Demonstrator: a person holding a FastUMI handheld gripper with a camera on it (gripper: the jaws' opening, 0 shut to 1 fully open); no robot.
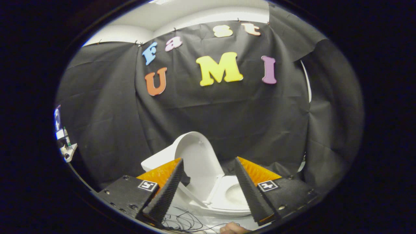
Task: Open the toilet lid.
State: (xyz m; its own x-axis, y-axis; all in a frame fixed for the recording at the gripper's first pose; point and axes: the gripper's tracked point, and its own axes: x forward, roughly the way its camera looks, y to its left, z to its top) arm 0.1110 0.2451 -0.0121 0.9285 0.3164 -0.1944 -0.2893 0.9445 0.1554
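White glossy plastic toilet lid [195,152] is standing up, tilted back against the white ceramic tank [159,159] behind it, so the white oval seat and bowl [232,196] are showing. All of this sits just ahead of the gripper [208,174], roughly between its fingers: lid toward 11 o'clock off the gap, bowl toward 1 o'clock.

Jaws are spread wide and holding nothing, with the lid and the seat visible through the gap. Neither finger touches the toilet.

Other stuff: a tangle of thin dark cables [183,222] lies on the pale floor at 6 o'clock, right under the fingers, and part of a hand [232,228] peeks in beside it. Black wrinkled cloth [227,117] hangs close behind the toilet at 12 o'clock. Way off at 9 o'clock there's a small white cluttered shelf thing [65,146]; can't make out what's on it.
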